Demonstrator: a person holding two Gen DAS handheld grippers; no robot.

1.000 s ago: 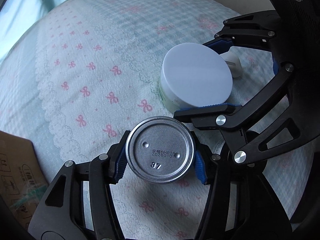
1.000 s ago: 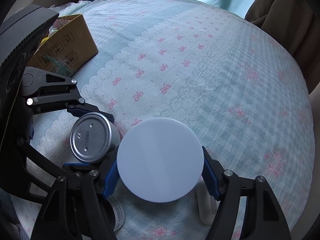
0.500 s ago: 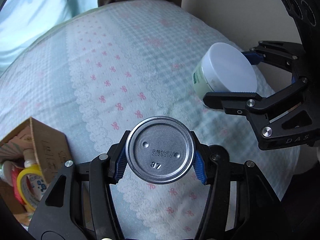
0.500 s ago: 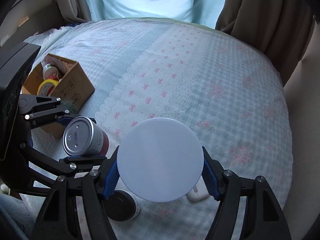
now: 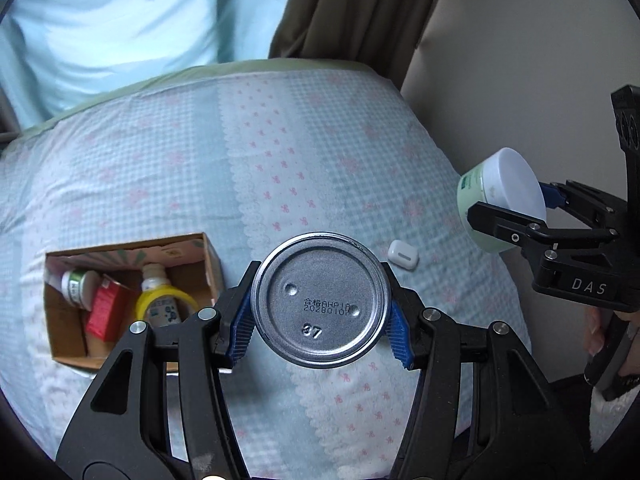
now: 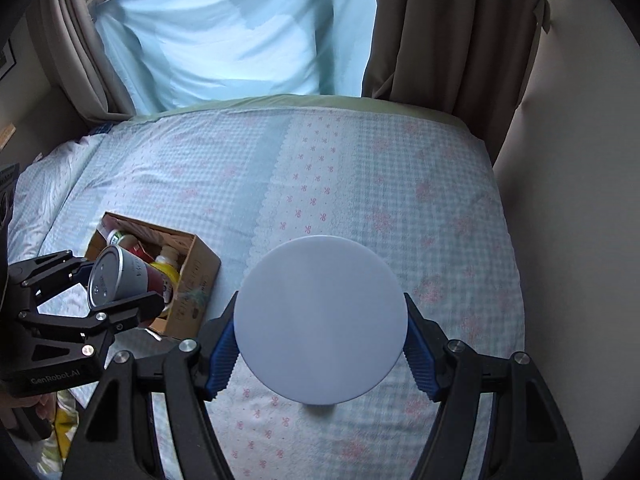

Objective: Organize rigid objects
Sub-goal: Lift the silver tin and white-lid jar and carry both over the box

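Note:
My left gripper (image 5: pixel 322 322) is shut on a metal can (image 5: pixel 322 300), its silver end with printed code facing the camera, held high above the bed. It also shows in the right wrist view (image 6: pixel 116 280), where the can has a dark red side. My right gripper (image 6: pixel 320 344) is shut on a white-lidded jar (image 6: pixel 320 326); in the left wrist view the jar (image 5: pixel 500 196) has a pale green body and is held at the far right. An open cardboard box (image 5: pixel 128 300) with several items lies on the bed at the left, below the can.
A small white earbud case (image 5: pixel 403 255) lies on the bedspread (image 5: pixel 300 160) right of the can. The box (image 6: pixel 192 276) holds a yellow-capped bottle (image 5: pixel 160 304), a red carton (image 5: pixel 106 312) and a green-labelled bottle (image 5: pixel 76 286). Curtains hang behind; a wall runs along the right.
Both grippers have risen well above the bed with their loads. The box and far curtains have come into view. The grippers have moved apart.

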